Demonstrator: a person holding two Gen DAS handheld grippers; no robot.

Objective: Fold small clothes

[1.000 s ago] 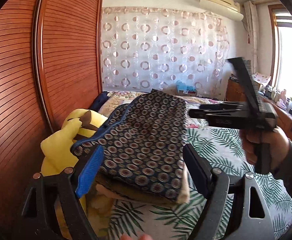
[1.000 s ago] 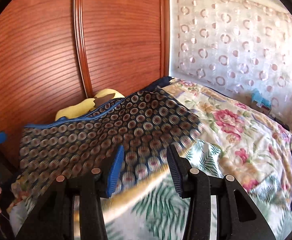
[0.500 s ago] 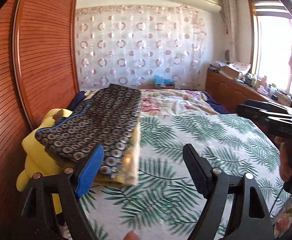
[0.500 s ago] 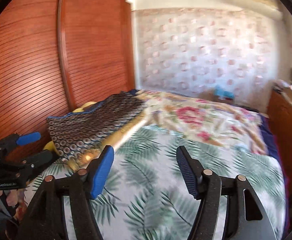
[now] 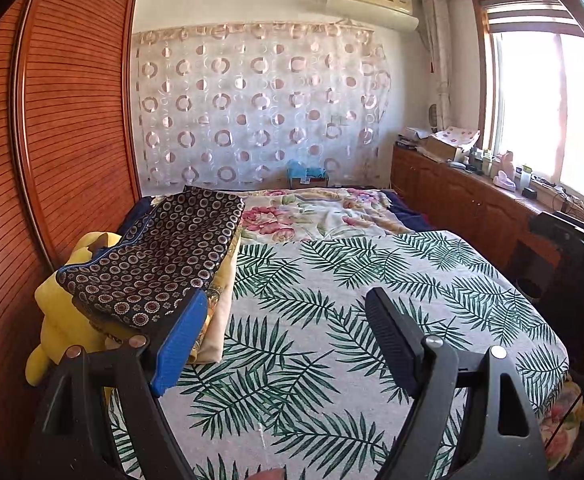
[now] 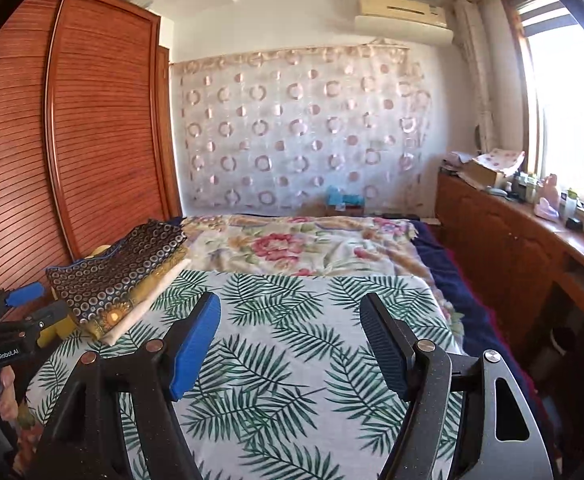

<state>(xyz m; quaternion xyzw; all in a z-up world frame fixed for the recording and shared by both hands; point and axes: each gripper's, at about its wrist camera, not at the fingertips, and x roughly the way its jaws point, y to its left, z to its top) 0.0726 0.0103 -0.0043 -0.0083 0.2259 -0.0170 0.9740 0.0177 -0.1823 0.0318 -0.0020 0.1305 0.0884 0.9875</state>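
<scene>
A folded dark garment with a ring pattern (image 5: 163, 256) lies on top of a small stack of folded clothes at the left side of the bed, above a yellowish and a cream piece (image 5: 217, 320). It also shows in the right wrist view (image 6: 119, 272). My left gripper (image 5: 287, 340) is open and empty, raised over the palm-leaf sheet (image 5: 352, 300), to the right of the stack. My right gripper (image 6: 289, 340) is open and empty over the same sheet (image 6: 292, 380). The left gripper's body appears in the right wrist view (image 6: 7, 328).
A yellow plush toy (image 5: 59, 320) sits between the stack and the wooden wardrobe (image 5: 51, 140). A floral quilt (image 5: 316, 212) lies at the bed's far end. A wooden cabinet (image 5: 472, 208) with clutter runs under the window on the right.
Both grippers have pulled back from the folded stack and lifted. The ring-pattern garment, close in front of both before, now rests on the stack at the left.
</scene>
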